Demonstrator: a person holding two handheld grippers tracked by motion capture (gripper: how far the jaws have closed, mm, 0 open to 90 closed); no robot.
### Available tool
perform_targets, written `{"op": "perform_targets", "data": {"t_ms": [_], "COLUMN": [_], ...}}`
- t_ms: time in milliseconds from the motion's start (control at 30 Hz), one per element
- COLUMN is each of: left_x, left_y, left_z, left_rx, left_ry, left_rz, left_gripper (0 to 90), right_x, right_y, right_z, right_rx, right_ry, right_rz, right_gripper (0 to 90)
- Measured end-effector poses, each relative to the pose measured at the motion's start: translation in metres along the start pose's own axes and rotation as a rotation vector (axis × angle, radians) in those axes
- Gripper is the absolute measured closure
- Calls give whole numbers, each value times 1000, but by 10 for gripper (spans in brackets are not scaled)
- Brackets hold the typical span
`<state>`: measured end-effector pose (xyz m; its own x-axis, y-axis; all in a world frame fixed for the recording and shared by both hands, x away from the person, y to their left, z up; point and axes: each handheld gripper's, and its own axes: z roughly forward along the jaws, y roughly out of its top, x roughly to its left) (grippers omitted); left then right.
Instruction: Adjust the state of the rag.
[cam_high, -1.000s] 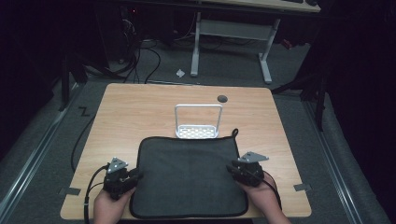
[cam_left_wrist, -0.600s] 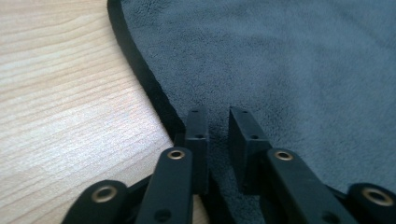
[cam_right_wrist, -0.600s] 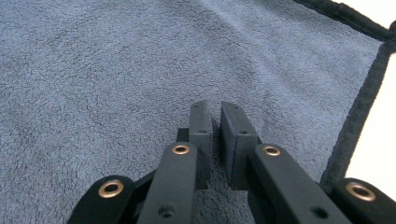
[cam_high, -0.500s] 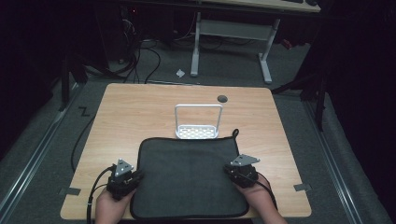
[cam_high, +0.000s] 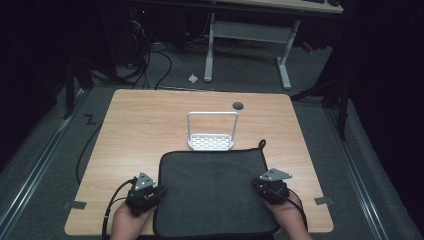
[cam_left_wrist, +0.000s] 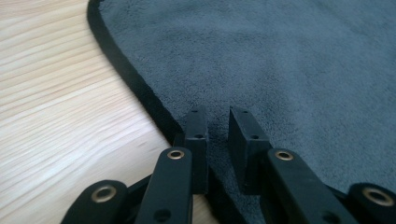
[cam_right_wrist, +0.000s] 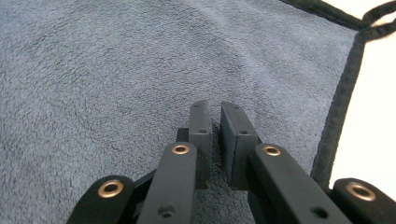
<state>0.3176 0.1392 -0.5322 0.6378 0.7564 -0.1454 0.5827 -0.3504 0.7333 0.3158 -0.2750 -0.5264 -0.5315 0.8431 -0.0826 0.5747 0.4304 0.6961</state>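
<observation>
A dark grey towel (cam_high: 210, 192) lies flat on the wooden table (cam_high: 145, 125), its near edge at the table's front. My left gripper (cam_high: 156, 192) sits at the towel's left edge near the front. In the left gripper view its jaws (cam_left_wrist: 218, 135) stand close together over the black hem, with a ridge of towel (cam_left_wrist: 280, 60) pinched between them; they have just been opening slightly. My right gripper (cam_high: 257, 184) is at the towel's right edge. Its jaws (cam_right_wrist: 214, 126) have just been closing and now nip a fold of the towel (cam_right_wrist: 116, 70).
A small white metal rack (cam_high: 212, 141) with an upright handle stands just beyond the towel's far edge. The towel's hanging loop (cam_high: 261, 145) sticks out at its far right corner. A round cable hole (cam_high: 238, 105) is in the table's far side.
Both hands have slid inward onto the towel's side edges, the left one farther. Both pairs of jaws have come much closer together.
</observation>
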Motion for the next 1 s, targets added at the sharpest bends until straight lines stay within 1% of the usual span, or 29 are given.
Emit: {"op": "perform_targets", "data": {"t_ms": [33, 67, 100, 133, 167, 200, 233, 267, 300, 333, 367, 400, 433, 500, 533, 567, 600, 633, 667, 700, 733, 767, 800, 833, 867, 900, 933, 967, 1000], "left_x": [-6, -9, -9, -15, -15, -18, -20, -25, -25, -27, -32, -32, -34, -31, -31, -29, -24, -24, -19, -15, -15, -11, -5, -5, -2, 2, 5, 8, 10], "left_y": [3, 5, 5, 9, 9, 12, 14, 18, 18, 20, 20, 20, 20, 19, 19, 18, 16, 16, 14, 13, 13, 12, 12, 12, 14, 16, 19, 23, 28], "left_z": [5, 8, 8, 14, 14, 17, 20, 27, 27, 30, 32, 32, 31, 29, 29, 28, 25, 25, 23, 22, 22, 21, 20, 20, 19, 19, 20, 22, 25], "left_rx": [2, 3, 3, 4, 4, 3, 2, 0, 0, 0, -3, -3, -5, -15, -15, -25, -34, -34, -35, -40, -40, -49, -64, -64, -74, -79, -80, -86, -88], "left_ry": [-23, -34, -34, -47, -47, -54, -62, -89, -89, -116, -131, -131, -120, -122, -122, -117, -97, -97, -67, -54, -54, -45, -40, -40, -43, -58, -60, -51, -30], "left_rz": [-4, -6, -6, 7, 7, 9, 10, 8, 8, -11, -6, -6, 9, -2, -2, -5, -11, -11, -20, -24, -24, -36, -53, -53, -67, -86, -101, -101, -86], "left_gripper": [763, 761, 761, 760, 759, 758, 758, 750, 741, 741, 716, 707, 705, 692, 683, 683, 651, 632, 624, 613, 602, 602, 564, 548, 534, 534, 506, 506, 501], "right_x": [-6, -8, -8, -15, -15, -22, -22, -31, -31, -36, -43, -46, -49, -51, -52, -52, -51, -50, -50, -49, -49, -46, -40, -36, -31, -31, -22, -22, -18], "right_y": [-5, -8, -8, -12, -12, -16, -16, -19, -19, -21, -23, -24, -26, -27, -27, -27, -27, -26, -24, -22, -22, -19, -13, -11, -9, -9, -5, -5, -4], "right_z": [-5, -7, -7, -11, -11, -14, -14, -16, -16, -17, -19, -20, -21, -22, -22, -22, -22, -23, -23, -24, -24, -25, -24, -23, -21, -21, -16, -16, -13], "right_rx": [4, 7, 7, 9, 9, 8, 8, 6, 6, 7, 12, 12, 10, 7, 4, 4, -9, -29, -52, -71, -71, -88, -102, -103, -97, -97, -80, -80, -77], "right_ry": [-14, -23, -23, -42, -42, -60, -60, -74, -74, -81, -97, -103, -103, -103, -106, -106, -109, -95, -86, -76, -76, -72, -62, -52, -39, -39, -28, -28, -14], "right_rz": [14, 26, 26, 36, 36, 57, 57, 84, 84, 103, 122, 130, 138, 150, 152, 152, 169, 191, 211, 221, 221, 220, 201, 183, 166, 166, 121, 121, 96], "right_gripper": [838, 838, 838, 837, 837, 837, 837, 839, 839, 839, 840, 839, 839, 833, 812, 812, 790, 782, 764, 744, 744, 721, 697, 703, 709, 709, 712, 712, 704]}}
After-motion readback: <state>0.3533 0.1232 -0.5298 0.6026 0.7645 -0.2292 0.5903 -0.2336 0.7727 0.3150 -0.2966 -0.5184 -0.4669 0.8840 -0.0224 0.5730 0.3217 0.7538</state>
